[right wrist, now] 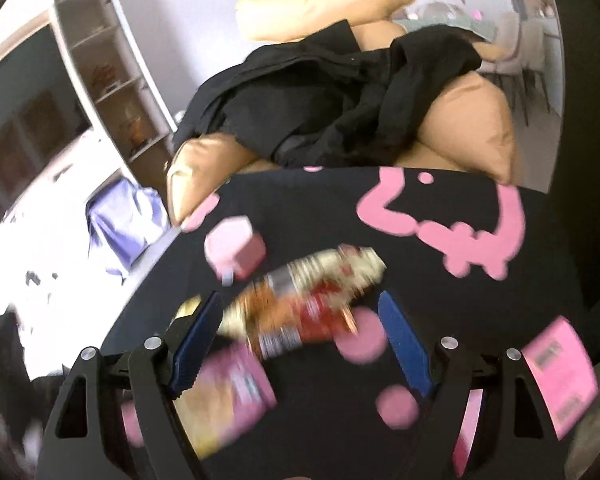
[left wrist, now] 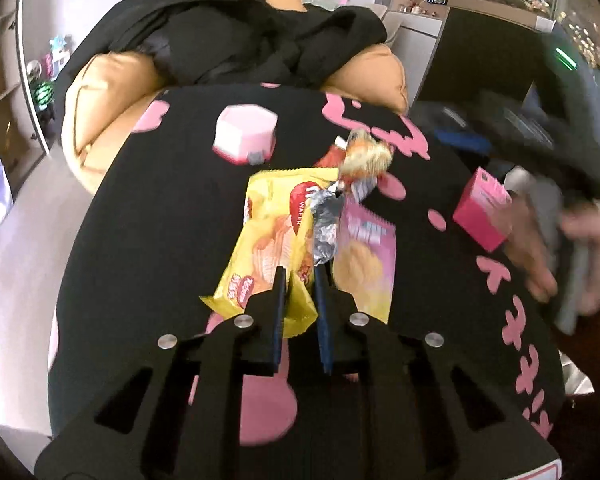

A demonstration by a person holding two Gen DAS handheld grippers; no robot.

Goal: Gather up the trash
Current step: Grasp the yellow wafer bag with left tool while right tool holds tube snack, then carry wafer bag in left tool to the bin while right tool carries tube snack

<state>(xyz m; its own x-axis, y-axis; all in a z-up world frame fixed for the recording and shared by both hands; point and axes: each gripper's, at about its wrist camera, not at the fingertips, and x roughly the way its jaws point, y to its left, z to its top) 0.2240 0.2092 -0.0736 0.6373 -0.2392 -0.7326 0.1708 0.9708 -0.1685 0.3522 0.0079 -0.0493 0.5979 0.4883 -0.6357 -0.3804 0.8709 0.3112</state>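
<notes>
Snack wrappers lie on a black table with pink shapes point(left wrist: 160, 208). My left gripper point(left wrist: 300, 280) is shut on the lower edge of a yellow wafer wrapper point(left wrist: 272, 240). Beside it lie a crumpled silver foil point(left wrist: 326, 222), a pink snack packet point(left wrist: 366, 256), and a red and gold wrapper point(left wrist: 364, 158). My right gripper point(right wrist: 300, 312) is open, its blue pads on either side of the blurred red and gold wrapper point(right wrist: 300, 300). The pink packet point(right wrist: 228, 392) lies under its left finger. It also shows blurred at the right of the left wrist view, cannot tell its state there.
A pink hexagonal box point(left wrist: 246, 134) stands at the table's far side, also in the right wrist view point(right wrist: 234, 246). A small pink carton point(left wrist: 482, 208) sits at the right, also in the right wrist view point(right wrist: 560, 376). A tan sofa point(left wrist: 100, 96) with black clothing point(left wrist: 236, 36) lies beyond the table.
</notes>
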